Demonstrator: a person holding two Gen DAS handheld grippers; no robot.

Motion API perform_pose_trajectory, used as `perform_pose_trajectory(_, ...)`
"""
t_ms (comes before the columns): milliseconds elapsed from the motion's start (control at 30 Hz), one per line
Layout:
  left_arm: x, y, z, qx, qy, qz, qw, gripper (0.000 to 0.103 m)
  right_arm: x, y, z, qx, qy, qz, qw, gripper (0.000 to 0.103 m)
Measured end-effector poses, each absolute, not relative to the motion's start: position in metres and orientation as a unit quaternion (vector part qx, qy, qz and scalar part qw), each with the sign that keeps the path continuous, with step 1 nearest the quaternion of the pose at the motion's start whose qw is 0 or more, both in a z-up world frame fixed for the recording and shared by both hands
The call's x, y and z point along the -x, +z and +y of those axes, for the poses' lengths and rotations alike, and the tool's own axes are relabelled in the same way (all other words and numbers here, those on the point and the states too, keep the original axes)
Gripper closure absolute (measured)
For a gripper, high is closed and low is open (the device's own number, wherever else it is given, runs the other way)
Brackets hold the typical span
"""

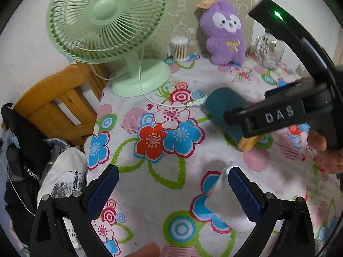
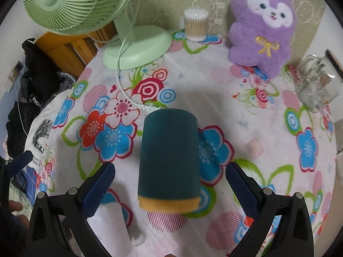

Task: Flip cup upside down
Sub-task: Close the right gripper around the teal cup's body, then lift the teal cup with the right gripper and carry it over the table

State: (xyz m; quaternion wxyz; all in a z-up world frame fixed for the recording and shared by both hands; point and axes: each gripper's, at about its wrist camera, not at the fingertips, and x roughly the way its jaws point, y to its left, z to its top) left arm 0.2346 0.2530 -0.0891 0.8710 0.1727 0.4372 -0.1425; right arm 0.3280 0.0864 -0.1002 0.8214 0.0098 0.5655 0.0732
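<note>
Right wrist view: teal cup (image 2: 168,158) with a yellow band at its near end lies on its side at frame center on the floral counter (image 2: 214,98), closed end pointing away from me. My right gripper (image 2: 169,184) is spread wide, fingers either side of the cup, not touching it.

Left wrist view: left gripper (image 1: 173,184) also spread, holding nothing; a white cup-like thing (image 1: 227,201) sits just beside its right finger (blurred, can't tell if touching). Same teal cup shows mid-right, partly hidden behind the other gripper's body, which reads "DAS" (image 1: 278,115).

Writing I can read: "KUCH…" on the black garment (image 1: 30,171) at lower left; the rest is cut off.

Back of the counter: green fan (image 2: 85,6), purple plush (image 2: 263,25), cotton-swab tub (image 2: 196,24), glass mug (image 2: 317,81).
</note>
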Motion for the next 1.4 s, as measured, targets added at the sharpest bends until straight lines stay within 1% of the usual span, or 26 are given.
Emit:
perform_pose_trajectory(133, -0.239, -0.098, 0.253, -0.175, -0.143, 0.446, 0.866, 0.000, -0.344, -0.117, 0.093, 0.015, 0.070, 0.585, 0.808, 0.001)
perform_pose_trajectory(167, -0.240, -0.099, 0.254, -0.173, -0.142, 0.447, 0.866, 0.000, -0.348, -0.120, 0.094, 0.020, 0.066, 0.589, 0.805, 0.002)
perform_pose_trajectory(200, -0.241, -0.099, 0.255, -0.170, -0.143, 0.447, 0.866, 0.000, -0.350, -0.124, 0.093, 0.022, 0.063, 0.593, 0.802, 0.009)
perform_pose_trajectory(233, -0.241, -0.099, 0.256, -0.166, -0.144, 0.448, 0.866, 0.000, -0.352, -0.127, 0.093, 0.021, 0.064, 0.599, 0.798, 0.018)
perform_pose_trajectory(267, -0.241, -0.099, 0.256, -0.165, -0.144, 0.448, 0.867, 0.000, -0.353, -0.131, 0.093, 0.018, 0.068, 0.607, 0.791, 0.022)
perform_pose_trajectory(333, -0.239, -0.098, 0.257, -0.166, -0.143, 0.445, 0.868, 0.000, -0.355, -0.136, 0.093, 0.006, 0.079, 0.622, 0.779, 0.033)
perform_pose_trajectory(567, -0.224, -0.092, 0.261, -0.159, -0.143, 0.441, 0.872, 0.000, -0.348, -0.129, 0.094, -0.003, 0.084, 0.606, 0.791, 0.034)
perform_pose_trajectory(767, -0.190, -0.077, 0.261, -0.141, -0.154, 0.423, 0.882, 0.000, -0.322, -0.091, 0.089, -0.011, 0.105, 0.565, 0.818, 0.034)
perform_pose_trajectory(900, -0.157, -0.064, 0.255, -0.121, -0.172, 0.406, 0.889, 0.000, -0.283, -0.058, 0.082, -0.021, 0.129, 0.531, 0.837, 0.034)
perform_pose_trajectory(1100, -0.097, -0.051, 0.238, -0.082, -0.199, 0.387, 0.897, 0.000, -0.205, -0.033, 0.061, -0.009, 0.136, 0.496, 0.857, 0.034)
perform_pose_trajectory(1233, -0.058, -0.049, 0.221, -0.054, -0.223, 0.380, 0.896, 0.000, -0.158, -0.028, 0.044, -0.013, 0.133, 0.483, 0.865, 0.034)
perform_pose_trajectory(1400, -0.018, -0.059, 0.194, -0.053, -0.232, 0.380, 0.894, 0.000, -0.090, -0.034, 0.007, -0.015, 0.111, 0.481, 0.870, 0.034)
